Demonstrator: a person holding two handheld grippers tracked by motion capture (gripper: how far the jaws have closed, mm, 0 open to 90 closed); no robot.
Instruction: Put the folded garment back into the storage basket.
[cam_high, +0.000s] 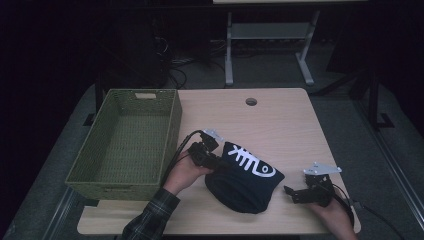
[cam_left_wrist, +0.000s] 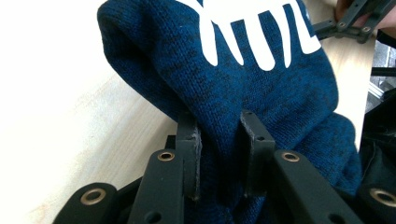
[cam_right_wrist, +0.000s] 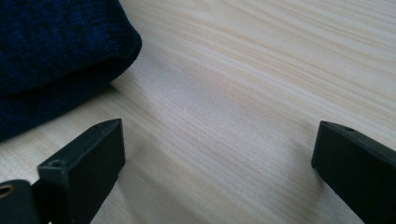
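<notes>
Left gripper (cam_left_wrist: 219, 158) clamped on folded navy sweater (cam_high: 247, 180), near-centre of table (cam_high: 280, 115), gripping its left edge. Green basket (cam_high: 172, 125) lies just left, so left hand's nearer. Right gripper (cam_right_wrist: 217, 154): jaws apart, idle right of sweater.

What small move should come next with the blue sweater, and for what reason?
Probably lift the left gripper a little more and carry it toward the green woven basket. Its jaws are pinched on a fold of the dark blue knit sweater, which mostly lies on the table. The right gripper rests open beside the sweater, holding nothing, so it might support the other edge.
</notes>
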